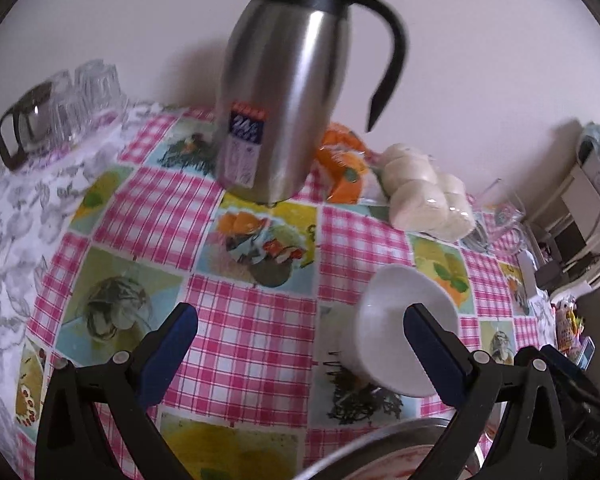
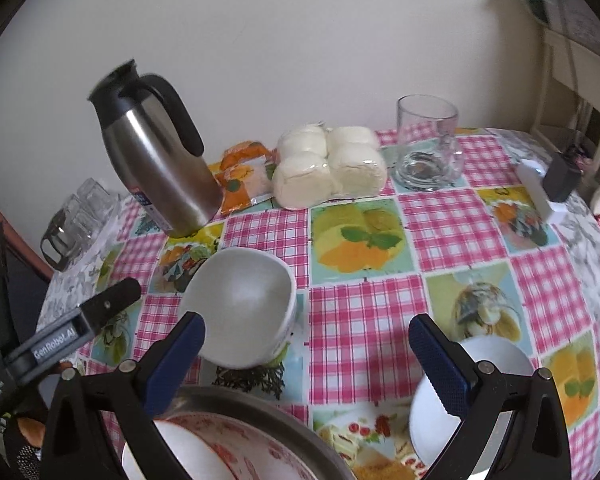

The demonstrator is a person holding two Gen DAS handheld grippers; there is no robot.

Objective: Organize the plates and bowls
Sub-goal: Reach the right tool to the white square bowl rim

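A white bowl (image 2: 240, 304) rests tilted on the checked tablecloth (image 2: 364, 320), its opening turned toward me. In the left wrist view the same bowl (image 1: 392, 320) lies partly behind the right finger (image 1: 432, 352) of my left gripper (image 1: 300, 344), which is open and holds nothing. My right gripper (image 2: 308, 356) is also open and empty, its left finger (image 2: 180, 356) just in front of the bowl's rim. A small white plate (image 2: 496, 356) lies behind its right finger. At the bottom edge a metal basin (image 2: 268, 408) holds a red-patterned dish (image 2: 236, 452). The left gripper (image 2: 80, 328) shows to the bowl's left.
A steel thermos jug (image 2: 156, 160) stands at the back left, with upturned glasses (image 2: 76, 216) near the table's left edge. A pack of white buns (image 2: 328, 164), an orange packet (image 2: 240, 176) and a glass mug (image 2: 428, 148) line the wall. A white box (image 2: 540, 192) lies far right.
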